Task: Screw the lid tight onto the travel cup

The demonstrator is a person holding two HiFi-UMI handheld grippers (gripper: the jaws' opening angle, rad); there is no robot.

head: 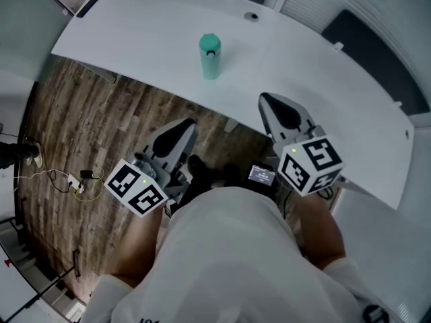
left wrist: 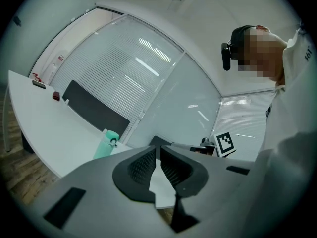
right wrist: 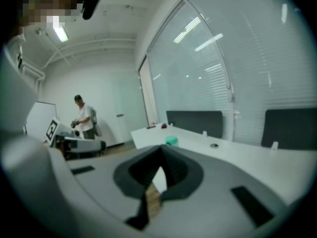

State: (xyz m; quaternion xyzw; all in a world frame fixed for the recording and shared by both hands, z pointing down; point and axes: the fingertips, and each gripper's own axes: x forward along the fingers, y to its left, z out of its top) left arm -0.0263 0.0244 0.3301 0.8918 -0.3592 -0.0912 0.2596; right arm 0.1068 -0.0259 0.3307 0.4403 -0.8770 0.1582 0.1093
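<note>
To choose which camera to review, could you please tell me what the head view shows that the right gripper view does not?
Only the head view shows the cables on the wooden floor and the marker cube on the right gripper. Only the right gripper view shows a second person standing at the back and a ceiling light. Both show the mint travel cup standing untouched on the white table, and the right gripper's shut, empty jaws.

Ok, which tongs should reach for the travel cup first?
Right, probably. The right tongs sit over the table edge, and their view has the travel cup just above the shut tips. The left tongs hang over the floor, with the cup off to their left. Both are shut and empty.
</note>
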